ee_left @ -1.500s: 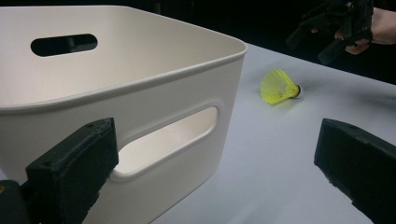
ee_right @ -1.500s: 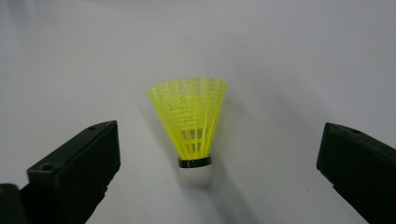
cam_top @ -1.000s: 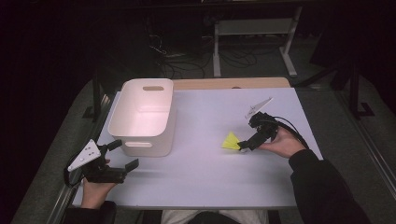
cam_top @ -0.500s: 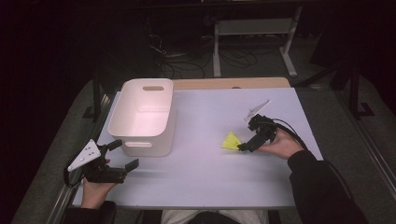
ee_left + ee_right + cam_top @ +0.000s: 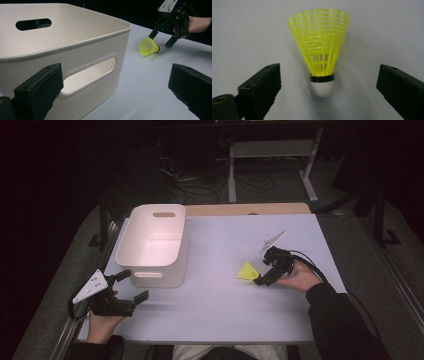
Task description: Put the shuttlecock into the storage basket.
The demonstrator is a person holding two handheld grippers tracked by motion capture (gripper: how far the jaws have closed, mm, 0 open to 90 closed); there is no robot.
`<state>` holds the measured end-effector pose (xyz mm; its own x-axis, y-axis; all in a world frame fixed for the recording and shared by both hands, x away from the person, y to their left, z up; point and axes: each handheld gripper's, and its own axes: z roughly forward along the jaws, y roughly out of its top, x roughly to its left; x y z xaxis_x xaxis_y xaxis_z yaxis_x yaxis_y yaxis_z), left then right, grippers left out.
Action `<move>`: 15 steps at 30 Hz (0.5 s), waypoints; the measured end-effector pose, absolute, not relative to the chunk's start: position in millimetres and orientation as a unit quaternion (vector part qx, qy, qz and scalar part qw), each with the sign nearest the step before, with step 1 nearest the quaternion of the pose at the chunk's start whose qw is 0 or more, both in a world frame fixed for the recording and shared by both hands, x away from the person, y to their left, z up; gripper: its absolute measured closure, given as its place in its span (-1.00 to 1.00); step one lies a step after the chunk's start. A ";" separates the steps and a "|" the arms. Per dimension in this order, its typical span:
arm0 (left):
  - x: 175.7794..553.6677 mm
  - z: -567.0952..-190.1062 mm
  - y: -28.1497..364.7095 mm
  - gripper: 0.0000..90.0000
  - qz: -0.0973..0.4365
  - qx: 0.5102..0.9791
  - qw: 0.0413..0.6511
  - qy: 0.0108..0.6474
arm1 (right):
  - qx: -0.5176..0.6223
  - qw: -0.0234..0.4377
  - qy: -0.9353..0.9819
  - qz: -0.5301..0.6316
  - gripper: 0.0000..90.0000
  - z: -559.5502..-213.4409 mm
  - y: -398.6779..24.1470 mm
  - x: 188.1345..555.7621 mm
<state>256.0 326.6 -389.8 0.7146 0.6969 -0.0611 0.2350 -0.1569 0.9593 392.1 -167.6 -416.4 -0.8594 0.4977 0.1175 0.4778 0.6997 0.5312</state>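
Shuttlecock (image 5: 320, 53), yellow skirt and white cork, lies on its side on the white bench (image 5: 225, 310), cork set between the jaws of the right hand-held gripper (image 5: 264, 279), which stand wide and have just been closing, pads not yet touching. Step in hand looks like the grasp; next move calls for pinching the cork, then a lift toward the white bin (image 5: 152, 245). Against the earlier frame the shuttlecock and bin lie as before, and the left hand-held gripper (image 5: 131, 287) rests open near the bin's front corner, holding nothing.

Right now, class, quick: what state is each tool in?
Left tool: open, holding nothing, beside the white bin.
Right tool: open, jaws just been closing, either side of the yellow shuttlecock, not yet pressing it.
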 end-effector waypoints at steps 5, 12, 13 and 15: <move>255.9 -389.8 326.6 -1.00 0.204 0.733 0.566 0.318 | 0.257 0.014 0.926 0.277 -0.70 -418.6 -167.6 391.3; 256.0 -389.9 326.6 -1.00 0.203 0.733 0.566 0.317 | 0.250 0.000 0.930 0.270 -0.32 -424.7 -170.7 390.8; 256.0 -389.9 326.5 -1.00 0.203 0.734 0.566 0.317 | 0.247 0.001 0.930 0.271 -0.26 -425.5 -171.4 390.6; 256.1 -390.0 326.4 -1.00 0.203 0.734 0.565 0.317 | 0.249 -0.001 0.930 0.272 -0.16 -426.5 -172.4 390.1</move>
